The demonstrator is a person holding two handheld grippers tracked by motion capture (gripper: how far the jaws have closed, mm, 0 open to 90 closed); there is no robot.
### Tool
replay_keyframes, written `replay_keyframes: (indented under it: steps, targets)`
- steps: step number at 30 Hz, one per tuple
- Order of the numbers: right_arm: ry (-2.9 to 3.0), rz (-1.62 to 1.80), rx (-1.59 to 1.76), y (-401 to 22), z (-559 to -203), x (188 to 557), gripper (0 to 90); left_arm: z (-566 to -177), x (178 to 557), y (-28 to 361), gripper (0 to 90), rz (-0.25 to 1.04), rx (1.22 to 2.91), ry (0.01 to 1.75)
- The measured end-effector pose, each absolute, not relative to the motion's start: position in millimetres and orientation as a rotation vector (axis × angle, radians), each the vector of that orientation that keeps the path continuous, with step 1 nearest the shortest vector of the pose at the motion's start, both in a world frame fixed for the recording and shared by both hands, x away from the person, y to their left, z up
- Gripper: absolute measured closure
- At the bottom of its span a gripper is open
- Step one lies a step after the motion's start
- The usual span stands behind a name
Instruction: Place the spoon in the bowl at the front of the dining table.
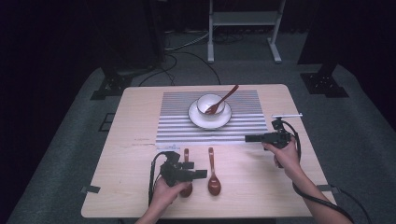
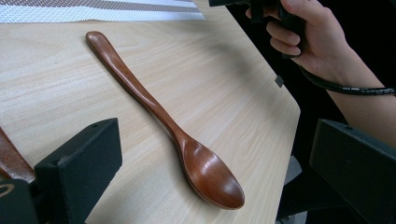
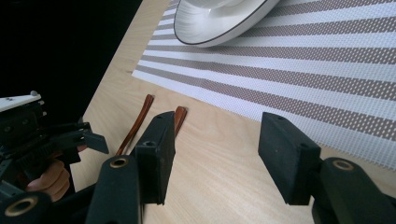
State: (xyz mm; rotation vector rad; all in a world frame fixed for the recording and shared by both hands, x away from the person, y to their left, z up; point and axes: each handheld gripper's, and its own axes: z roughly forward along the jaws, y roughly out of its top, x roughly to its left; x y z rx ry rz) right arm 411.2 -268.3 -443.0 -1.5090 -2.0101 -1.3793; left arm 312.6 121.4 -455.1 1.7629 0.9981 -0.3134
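Note:
Two brown wooden spoons lie side by side on the table's front part. The right spoon (image 1: 213, 175) (image 2: 187, 144) lies flat ahead of my open left gripper (image 1: 201, 174) (image 2: 215, 140), framed between its spread jaws and untouched. The left spoon (image 1: 186, 161) (image 2: 11, 161) is partly under that gripper. My right gripper (image 1: 252, 138) (image 3: 222, 154) hovers open and empty over bare wood by the striped placemat's (image 1: 243, 126) (image 3: 327, 70) front right corner. A third spoon (image 1: 223, 100) rests in a white bowl (image 1: 205, 101) on a white plate (image 1: 198, 119) (image 3: 210, 28). Both spoon handles (image 3: 140, 119) show beyond the right gripper's left jaw.
The table's right edge (image 2: 285, 140) drops off just past the spoon's bowl end. The person's right hand (image 2: 308, 42) grips the other tool near it. Cables (image 1: 317, 198) trail off the front edge. A white frame (image 1: 243, 28) stands on the floor behind the table.

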Motion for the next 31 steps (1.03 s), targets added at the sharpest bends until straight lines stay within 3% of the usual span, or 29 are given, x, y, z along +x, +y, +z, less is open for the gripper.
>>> replay_keyframes:
  steps: [31]
  targets:
    - [-1.994,-1.519,-1.393,-264.9,-457.6,356.7,40.0,-454.9,311.8,124.2,1.2,-0.297,1.765,0.997]
